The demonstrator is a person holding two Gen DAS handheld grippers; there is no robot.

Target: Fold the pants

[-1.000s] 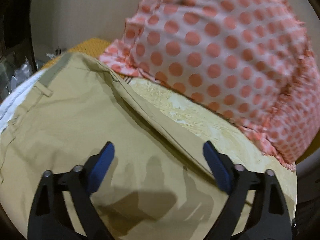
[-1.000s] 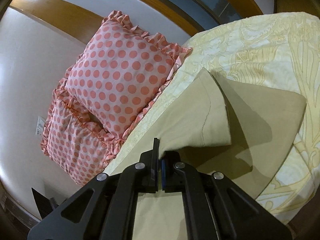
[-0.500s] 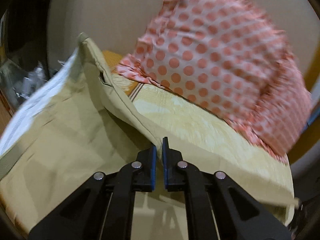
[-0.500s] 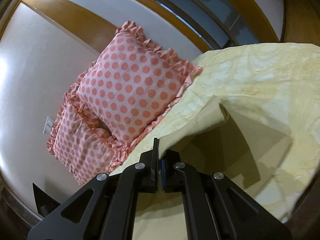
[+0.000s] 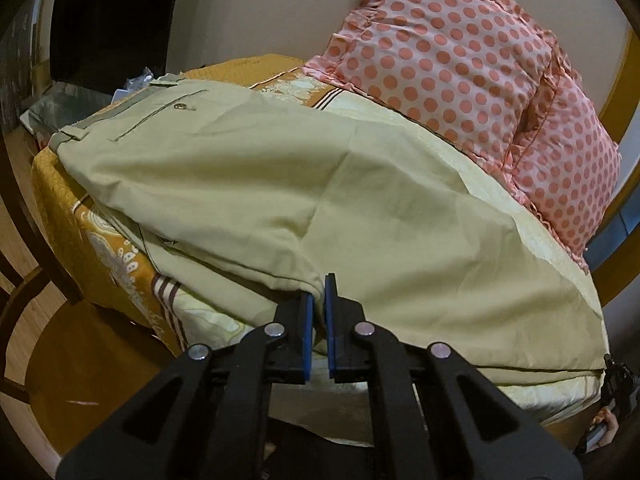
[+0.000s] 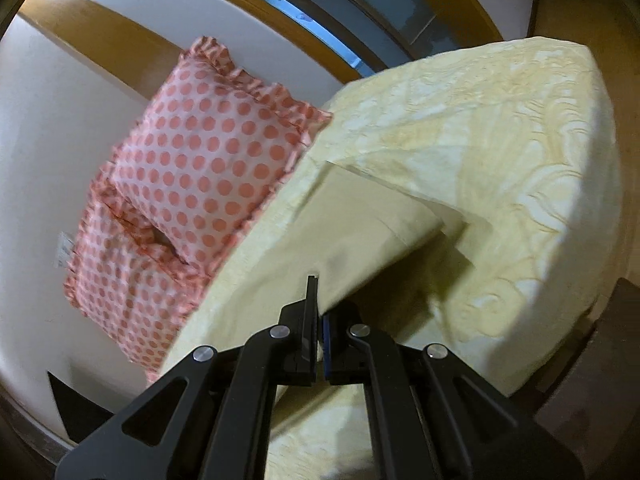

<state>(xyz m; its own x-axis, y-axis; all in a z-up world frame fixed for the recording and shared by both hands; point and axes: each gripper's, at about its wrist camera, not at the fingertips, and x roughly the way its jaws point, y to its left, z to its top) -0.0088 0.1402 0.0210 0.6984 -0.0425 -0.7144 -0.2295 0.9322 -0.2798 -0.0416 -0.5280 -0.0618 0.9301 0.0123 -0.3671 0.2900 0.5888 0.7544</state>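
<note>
The khaki pants (image 5: 280, 184) lie across the bed, waistband and back pocket at the far left, one leg folded over the other. My left gripper (image 5: 319, 300) is shut on the pants' near edge, at the bed's front side. In the right wrist view the pants (image 6: 360, 236) show as a lifted leg end with its hem hanging over the bedspread. My right gripper (image 6: 319, 304) is shut on that leg's edge and holds it above the bed.
Two pink polka-dot pillows (image 5: 460, 64) lean on the wall at the head of the bed and also show in the right wrist view (image 6: 200, 164). The yellow bedspread (image 6: 500, 152) covers the bed. A wooden chair (image 5: 36, 320) stands at the left.
My left gripper closed on the pants' edge and drew it over toward the bed's near side, folding one leg over the other. My right gripper stayed shut and carried the leg end the same way.
</note>
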